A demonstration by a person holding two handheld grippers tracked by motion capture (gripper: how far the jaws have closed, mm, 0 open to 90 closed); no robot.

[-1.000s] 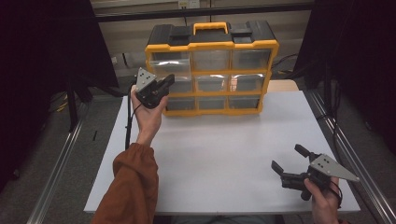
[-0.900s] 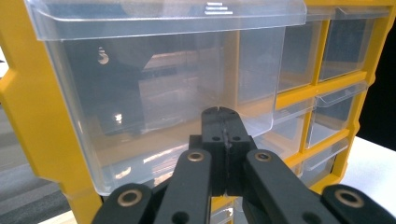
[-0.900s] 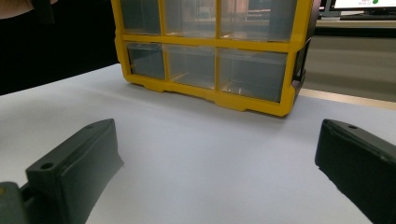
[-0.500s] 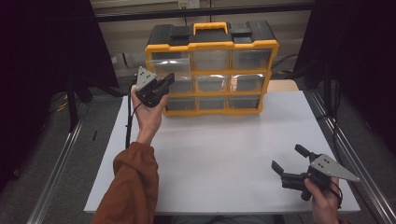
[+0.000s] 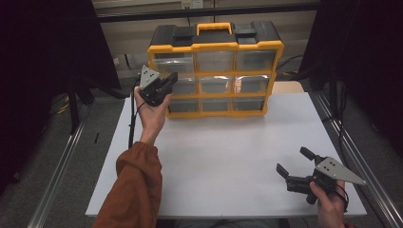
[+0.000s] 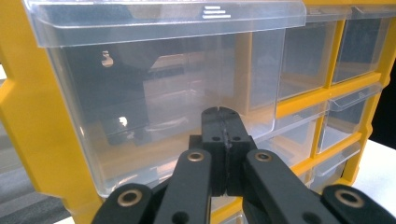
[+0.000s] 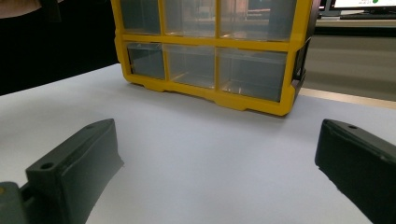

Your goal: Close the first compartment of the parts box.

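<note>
A yellow-and-black drawer organiser [image 5: 216, 46] with clear drawers stands at the back of the white table [image 5: 228, 142]. My left gripper [image 5: 170, 80] is held up in front of its left column of drawers, jaws shut with nothing between them. In the left gripper view the shut tips [image 6: 223, 114] sit just before a clear drawer front [image 6: 154, 88] in the yellow frame [image 6: 23, 140]; whether they touch it I cannot tell. My right gripper [image 5: 292, 160] rests low near the table's front right corner, open and empty. Its jaws [image 7: 215, 135] point toward the organiser [image 7: 205, 43].
The table top [image 7: 187, 112] between the organiser and the right gripper is bare white board. Metal rails [image 5: 57, 171] run along both sides of the table, with dark curtains beyond. A sleeved forearm [image 5: 135, 185] reaches up the left side.
</note>
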